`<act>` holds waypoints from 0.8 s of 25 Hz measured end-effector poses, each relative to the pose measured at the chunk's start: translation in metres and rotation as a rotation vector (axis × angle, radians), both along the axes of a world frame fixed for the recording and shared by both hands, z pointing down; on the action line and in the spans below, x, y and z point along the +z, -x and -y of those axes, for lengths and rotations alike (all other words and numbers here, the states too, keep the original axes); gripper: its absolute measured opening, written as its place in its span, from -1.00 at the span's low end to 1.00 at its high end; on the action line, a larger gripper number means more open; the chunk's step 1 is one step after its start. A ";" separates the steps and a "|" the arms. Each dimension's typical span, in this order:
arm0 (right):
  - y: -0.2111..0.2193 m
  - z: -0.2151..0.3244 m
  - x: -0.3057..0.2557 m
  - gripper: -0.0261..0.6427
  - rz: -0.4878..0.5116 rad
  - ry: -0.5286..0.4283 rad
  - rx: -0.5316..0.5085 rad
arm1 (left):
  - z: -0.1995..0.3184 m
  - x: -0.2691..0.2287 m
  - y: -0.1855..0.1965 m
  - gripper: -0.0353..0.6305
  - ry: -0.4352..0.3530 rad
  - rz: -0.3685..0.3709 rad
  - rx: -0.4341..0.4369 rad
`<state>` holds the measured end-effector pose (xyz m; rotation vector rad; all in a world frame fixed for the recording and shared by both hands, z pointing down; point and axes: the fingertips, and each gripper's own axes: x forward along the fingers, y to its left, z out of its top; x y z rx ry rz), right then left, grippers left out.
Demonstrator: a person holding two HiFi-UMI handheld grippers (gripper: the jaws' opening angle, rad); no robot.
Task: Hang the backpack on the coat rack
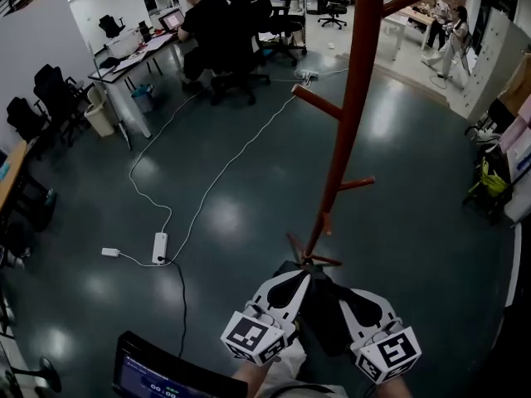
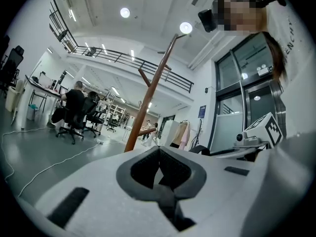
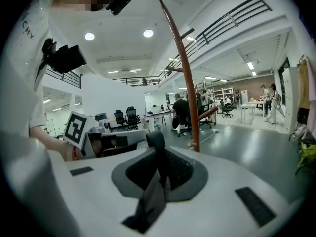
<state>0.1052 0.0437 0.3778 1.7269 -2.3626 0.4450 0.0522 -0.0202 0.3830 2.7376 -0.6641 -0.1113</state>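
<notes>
An orange-red coat rack (image 1: 353, 98) with angled pegs rises from the dark floor just ahead of me; it also shows as the coat rack (image 2: 150, 95) in the left gripper view and as the coat rack (image 3: 185, 78) in the right gripper view. A black backpack (image 1: 325, 317) hangs low between both grippers, near the rack's base. My left gripper (image 1: 304, 280) is shut on a black strap (image 2: 170, 209). My right gripper (image 1: 344, 293) is shut on another strap (image 3: 157, 143), which loops up above its jaws. Most of the bag is hidden by the grippers.
A white power strip (image 1: 159, 247) and its cables lie on the floor to the left. People sit at desks (image 1: 211, 31) at the back, others at a far-right table (image 1: 448, 31). Clothes and bags (image 1: 494, 181) line the right wall. A dark screen (image 1: 158, 376) sits at lower left.
</notes>
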 end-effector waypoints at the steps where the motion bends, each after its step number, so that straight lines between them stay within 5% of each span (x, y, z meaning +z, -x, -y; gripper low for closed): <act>1: -0.002 0.008 0.001 -0.78 -0.006 0.005 -0.004 | 0.008 0.001 -0.002 -0.87 0.009 -0.001 -0.003; 20: -0.034 0.127 0.015 -0.78 -0.060 0.027 -0.078 | 0.105 0.019 -0.049 -0.87 0.048 -0.009 -0.030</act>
